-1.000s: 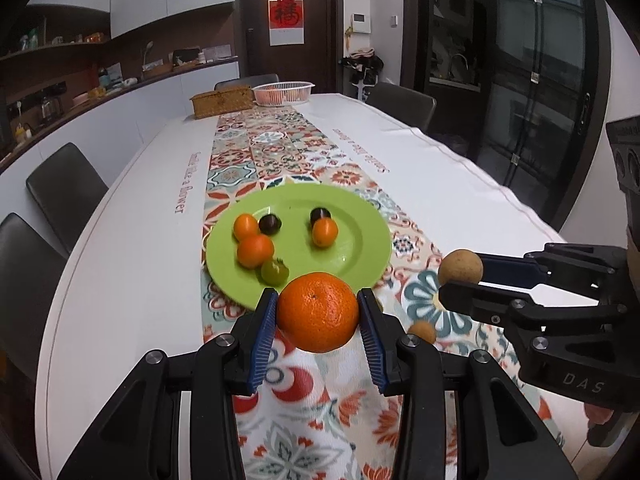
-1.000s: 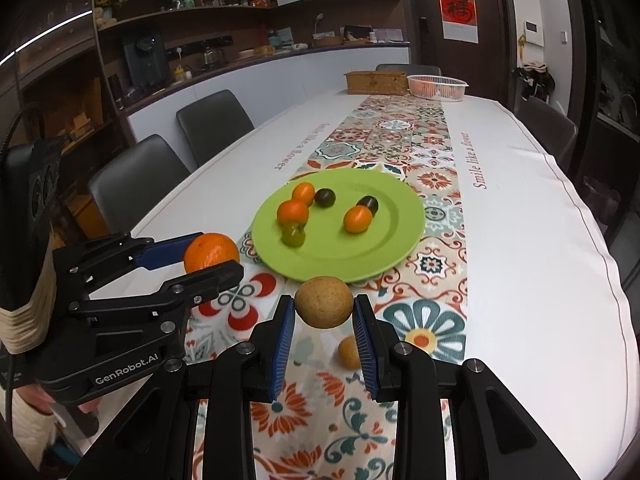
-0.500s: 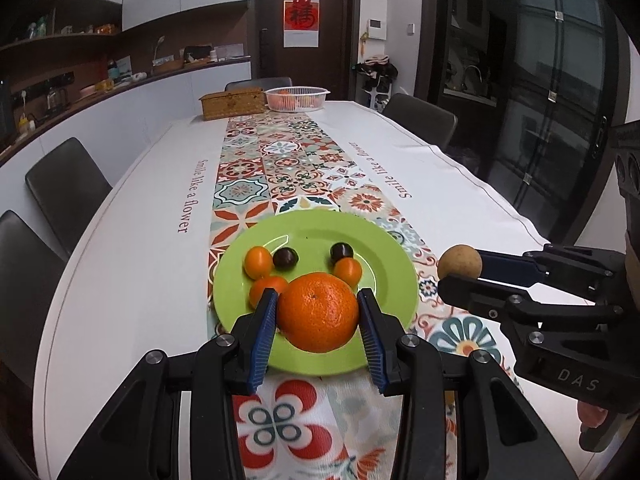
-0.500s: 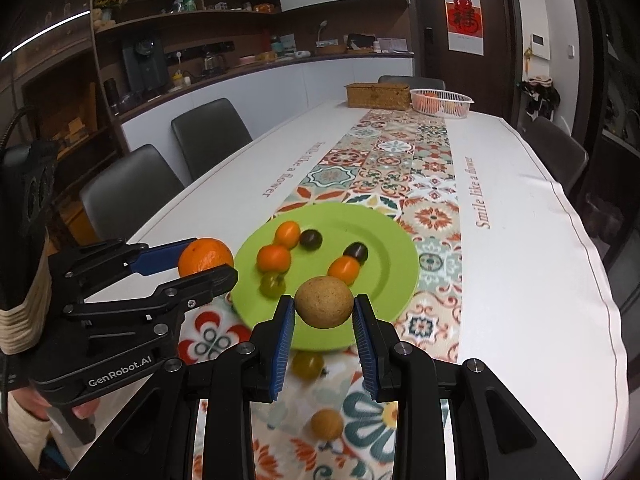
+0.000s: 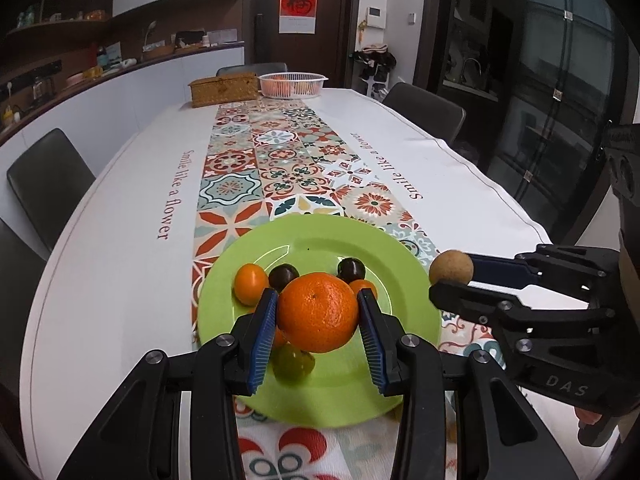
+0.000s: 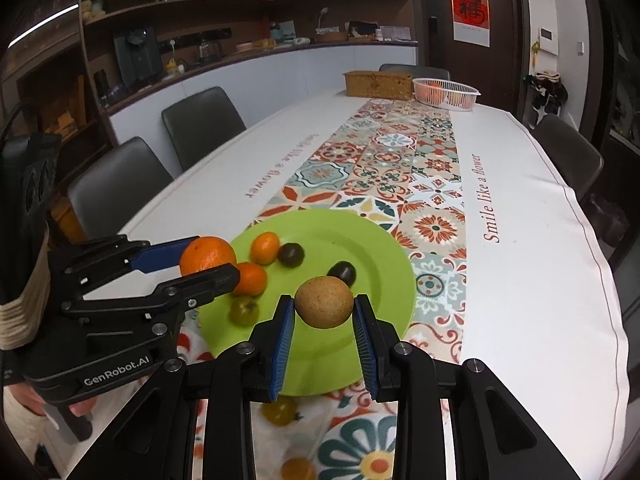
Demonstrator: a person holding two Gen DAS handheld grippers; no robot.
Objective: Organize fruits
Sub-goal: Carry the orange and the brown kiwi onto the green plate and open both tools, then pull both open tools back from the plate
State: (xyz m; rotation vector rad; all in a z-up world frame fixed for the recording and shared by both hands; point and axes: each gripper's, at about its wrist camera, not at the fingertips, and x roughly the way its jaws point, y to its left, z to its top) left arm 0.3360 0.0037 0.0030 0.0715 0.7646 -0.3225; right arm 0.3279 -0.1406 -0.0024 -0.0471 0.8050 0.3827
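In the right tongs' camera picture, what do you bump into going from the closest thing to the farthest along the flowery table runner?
Small yellow-green tomato on the runner → round brown fruit held in the right tongs → green round plate → white plastic basket of fruit.

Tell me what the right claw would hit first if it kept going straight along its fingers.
Probably the green plate: the right claw, shut on a brown round fruit, points down at its bare near part. A dark plum lies just beyond, though depth is unclear.
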